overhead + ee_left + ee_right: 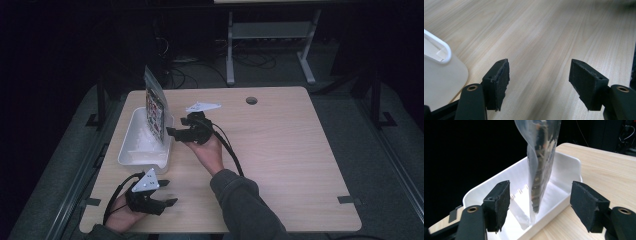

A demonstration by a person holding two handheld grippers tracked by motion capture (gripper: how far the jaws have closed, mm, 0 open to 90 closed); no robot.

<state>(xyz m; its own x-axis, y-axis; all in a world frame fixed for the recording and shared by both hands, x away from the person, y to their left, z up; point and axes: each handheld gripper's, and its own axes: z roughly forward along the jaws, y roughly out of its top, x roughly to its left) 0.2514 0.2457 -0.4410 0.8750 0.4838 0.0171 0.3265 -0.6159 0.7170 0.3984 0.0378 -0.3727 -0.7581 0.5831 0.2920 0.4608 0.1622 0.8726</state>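
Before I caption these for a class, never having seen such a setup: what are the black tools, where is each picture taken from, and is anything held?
A person holds a two-jawed tool in each hand. The high view looks down on a wooden table. The left hand-held gripper hovers near the table's front edge, the right hand-held gripper beside a white bin. A clear plastic bag with printed contents stands upright in the bin. The other two pictures come from cameras riding on each tool, looking along its jaws. Both jaws stand open, holding nothing; the right one faces the bag.

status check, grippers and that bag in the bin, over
Left gripper open, over bare table. Right gripper open, facing the bag. Bag upright in white bin, unheld. Nothing between jaws and bag.
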